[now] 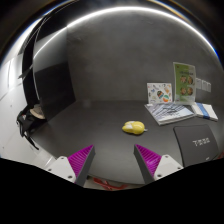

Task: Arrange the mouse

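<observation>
From my seat at the controls I see the gripper (112, 160) held over a dark grey table (100, 115), its two fingers spread wide with nothing between them; the magenta pads (80, 158) face each other across an open gap. The mouse (133, 127), a small yellow one, lies on the tabletop ahead of the fingers and a little toward the right-hand finger, resting on its own and well apart from both pads. Just to its right is a dark mouse mat (196, 141) with pale lettering I cannot read, lying flat on the table; the mouse is beside it, not on it. Beyond the mat lies a loose spread of papers or leaflets (172, 112), and behind those two printed cards (185, 80) stand upright against the back wall, one green and white, the other showing pictures I cannot make out. Off to the left a large dark panel (50, 85), perhaps a monitor, stands at an angle, with black cables (25, 125) trailing below it and a small pale object beside them that I cannot identify. The wall (110, 55) behind is plain grey, lit more brightly along its top. Something red and white shows just under the fingers, too close to tell what it is.
</observation>
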A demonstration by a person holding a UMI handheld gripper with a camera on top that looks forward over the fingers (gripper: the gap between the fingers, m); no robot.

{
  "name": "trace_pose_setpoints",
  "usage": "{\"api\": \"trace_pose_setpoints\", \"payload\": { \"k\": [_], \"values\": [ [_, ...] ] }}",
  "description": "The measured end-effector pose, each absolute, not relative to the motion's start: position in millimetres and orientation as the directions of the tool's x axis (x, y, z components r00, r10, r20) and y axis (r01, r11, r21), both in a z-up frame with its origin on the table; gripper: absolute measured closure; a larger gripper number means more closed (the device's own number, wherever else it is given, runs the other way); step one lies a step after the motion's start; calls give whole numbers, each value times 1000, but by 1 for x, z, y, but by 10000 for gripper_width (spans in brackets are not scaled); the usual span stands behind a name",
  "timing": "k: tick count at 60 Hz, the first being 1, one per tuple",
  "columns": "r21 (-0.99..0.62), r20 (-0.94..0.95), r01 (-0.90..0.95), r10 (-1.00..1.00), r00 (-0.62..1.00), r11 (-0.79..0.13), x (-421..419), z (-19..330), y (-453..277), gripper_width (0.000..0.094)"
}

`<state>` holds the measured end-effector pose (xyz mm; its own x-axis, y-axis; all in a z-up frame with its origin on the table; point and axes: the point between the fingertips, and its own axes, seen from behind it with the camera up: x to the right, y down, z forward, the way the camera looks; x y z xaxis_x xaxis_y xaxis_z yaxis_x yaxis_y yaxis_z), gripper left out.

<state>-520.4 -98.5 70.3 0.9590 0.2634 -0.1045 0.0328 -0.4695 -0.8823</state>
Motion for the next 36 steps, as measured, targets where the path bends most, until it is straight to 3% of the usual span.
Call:
{"api": "trace_pose_setpoints", "payload": {
  "k": [14, 32, 34, 35, 36],
  "values": [
    [-857, -24, 117, 266, 964, -502, -457, 32, -47, 108],
    [-812, 51, 210, 293, 955, -545, -451, -11, 28, 118],
    [-805, 49, 213, 296, 954, -554, -452, -16, 34, 65],
    [-813, 35, 199, 295, 955, -547, -455, -14, 40, 110],
    [-811, 31, 195, 292, 956, -551, -455, -15, 43, 71]
  ]
}}
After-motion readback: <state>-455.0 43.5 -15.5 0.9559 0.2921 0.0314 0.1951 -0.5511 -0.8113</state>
